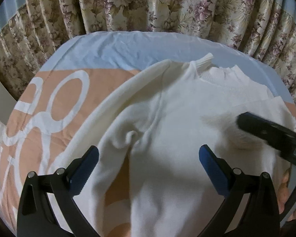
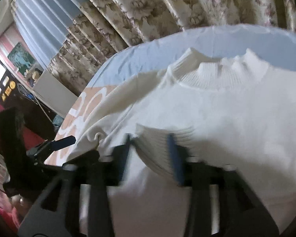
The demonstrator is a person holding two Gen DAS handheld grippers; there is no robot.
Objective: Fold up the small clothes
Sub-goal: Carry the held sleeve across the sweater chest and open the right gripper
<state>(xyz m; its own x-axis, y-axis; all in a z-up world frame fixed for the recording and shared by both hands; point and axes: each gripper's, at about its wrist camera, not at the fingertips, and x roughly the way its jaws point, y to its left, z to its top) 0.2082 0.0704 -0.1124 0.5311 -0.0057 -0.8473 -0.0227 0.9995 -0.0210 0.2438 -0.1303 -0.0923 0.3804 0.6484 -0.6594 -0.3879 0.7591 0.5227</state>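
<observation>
A cream white sweater with a ribbed collar lies spread on the bed. My left gripper is open and empty, its blue-padded fingers straddling the sweater's left armpit fold. In the right wrist view the sweater fills the frame, collar at the top. My right gripper is shut on a ribbed sleeve cuff and holds it over the sweater's body. The right gripper's finger shows in the left wrist view.
The bed cover is peach with white letters, pale blue at the far end. Floral curtains hang behind the bed. A white cabinet and dark furniture stand at the left in the right wrist view.
</observation>
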